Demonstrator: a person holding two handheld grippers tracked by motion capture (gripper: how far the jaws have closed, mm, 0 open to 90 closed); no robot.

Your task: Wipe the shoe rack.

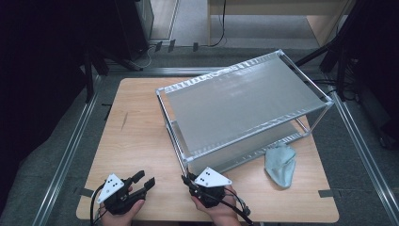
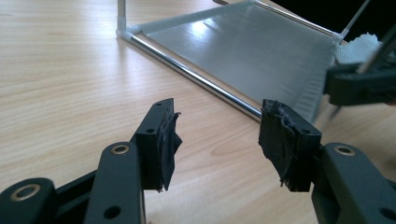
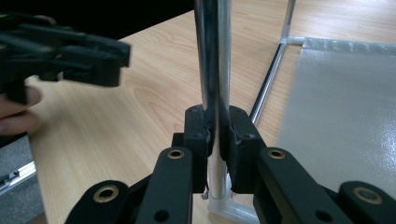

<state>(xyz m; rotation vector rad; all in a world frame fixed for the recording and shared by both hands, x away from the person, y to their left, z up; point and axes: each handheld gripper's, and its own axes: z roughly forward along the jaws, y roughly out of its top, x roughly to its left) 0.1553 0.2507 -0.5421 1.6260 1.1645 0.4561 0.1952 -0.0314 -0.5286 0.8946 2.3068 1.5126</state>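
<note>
While the left claw [image 2: 217, 135] gapes empty, the right claw [image 3: 217, 135] pinches the upright rack post [image 3: 213, 56]

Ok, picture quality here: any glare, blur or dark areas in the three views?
High view: table evenly lit, surroundings nearly black, soft sheen on the rack top. Left gripper view: glare patch on the lower shelf, right gripper at the edge blurred. Right gripper view: the clamped post is blurred, as is the left gripper.

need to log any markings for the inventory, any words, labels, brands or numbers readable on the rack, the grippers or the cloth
None: no word, label, brand or number can be read on the rack, the left gripper, the right gripper, the cloth or the table.
</note>
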